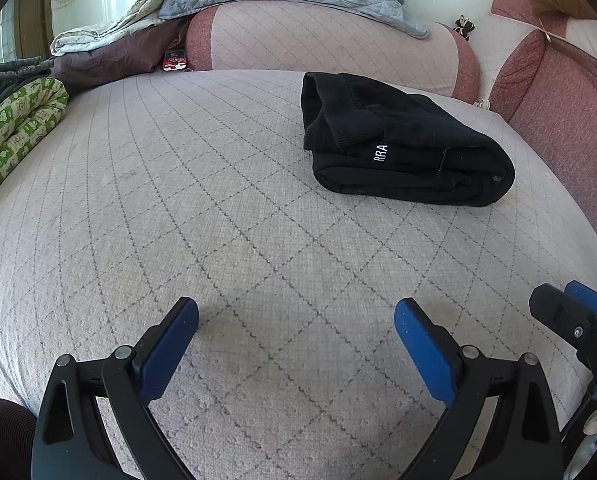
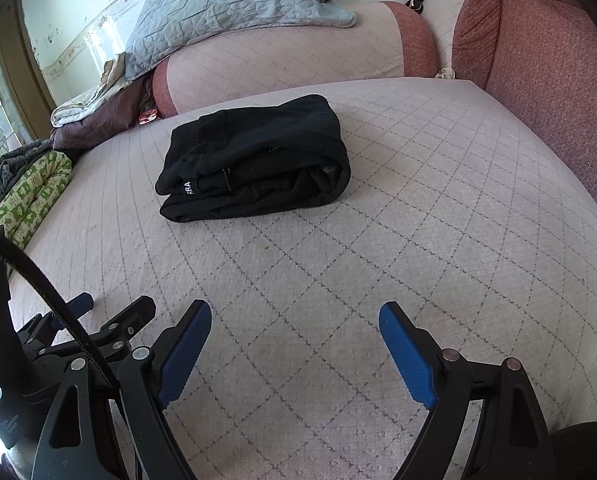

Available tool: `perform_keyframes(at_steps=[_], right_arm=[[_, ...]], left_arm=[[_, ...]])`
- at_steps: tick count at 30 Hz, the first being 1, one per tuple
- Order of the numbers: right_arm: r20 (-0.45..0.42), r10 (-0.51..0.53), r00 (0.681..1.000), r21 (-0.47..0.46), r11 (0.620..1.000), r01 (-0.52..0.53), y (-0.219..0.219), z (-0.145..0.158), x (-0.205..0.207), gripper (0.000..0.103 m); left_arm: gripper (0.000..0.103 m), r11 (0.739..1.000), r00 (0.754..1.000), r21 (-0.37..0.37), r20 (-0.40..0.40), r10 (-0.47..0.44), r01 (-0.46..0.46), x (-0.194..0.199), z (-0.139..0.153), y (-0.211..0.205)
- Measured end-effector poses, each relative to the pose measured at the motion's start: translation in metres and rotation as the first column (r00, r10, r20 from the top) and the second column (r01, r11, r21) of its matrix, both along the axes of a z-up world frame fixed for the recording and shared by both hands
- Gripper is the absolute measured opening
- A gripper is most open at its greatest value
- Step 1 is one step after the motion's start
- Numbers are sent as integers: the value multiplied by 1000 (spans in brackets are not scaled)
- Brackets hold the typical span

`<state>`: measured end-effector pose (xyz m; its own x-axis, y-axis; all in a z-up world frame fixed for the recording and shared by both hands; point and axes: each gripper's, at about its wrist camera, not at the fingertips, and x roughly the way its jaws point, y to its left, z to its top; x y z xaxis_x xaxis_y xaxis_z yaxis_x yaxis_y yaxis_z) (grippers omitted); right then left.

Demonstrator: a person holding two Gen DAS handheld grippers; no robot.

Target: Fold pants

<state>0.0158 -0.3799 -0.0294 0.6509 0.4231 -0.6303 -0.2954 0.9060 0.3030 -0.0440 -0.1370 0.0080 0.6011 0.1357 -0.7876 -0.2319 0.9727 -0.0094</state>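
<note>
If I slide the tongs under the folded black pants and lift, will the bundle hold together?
Probably not. The pants look like soft, thick knit, so they will likely sag. The loose layers at the near edge may unfold. Being cloth, they shouldn't slip on the bed.

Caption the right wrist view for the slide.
Open right hand-held gripper hovers over the quilted bed cover, folded black pants lying ahead.

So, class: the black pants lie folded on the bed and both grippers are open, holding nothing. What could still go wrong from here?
1. The pants form a loose, bulging bundle; its rounded top layers might slump or unroll by themselves.
2. The left gripper and right gripper hover close side by side, so a careless move could knock them together.
3. The dangling cable by the right gripper might snag.
</note>
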Motion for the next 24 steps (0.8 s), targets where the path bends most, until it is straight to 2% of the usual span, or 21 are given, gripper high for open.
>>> perform_keyframes(at_steps=[4, 7, 11, 13, 17, 21, 23, 24], right_arm=[[-9, 0, 1000, -2, 1000, 0, 1, -2, 0, 90], [-11, 3, 1000, -6, 1000, -3, 3, -4, 0, 91], [-6, 9, 1000, -8, 1000, -9, 4, -4, -1, 91], [-1, 10, 1000, -9, 1000, -10, 5, -3, -1, 91], [2, 11, 1000, -16, 1000, -11, 7, -4, -2, 91], [5, 21, 1000, -29, 999, -21, 11, -4, -1, 91], [14, 25, 1000, -44, 999, -25, 13, -4, -2, 91], [17, 27, 999, -51, 998, -26, 15, -4, -3, 91]], left_arm=[[98, 1000, 1000, 0, 7, 3, -3, 0, 1, 1], [98, 1000, 999, 5, 43, 21, -21, -4, 6, 3], [98, 994, 988, 89, 142, 54, -67, -10, 31, 4], [101, 989, 986, 120, 154, 62, -81, -10, 40, 5], [103, 983, 991, 151, 97, 91, -105, -7, 38, 9], [103, 994, 997, 81, 3, 77, -77, 0, 23, 14], [103, 995, 998, 68, -10, 69, -68, -2, 17, 12], [103, 998, 998, 37, -15, 55, -55, -2, 15, 13]])
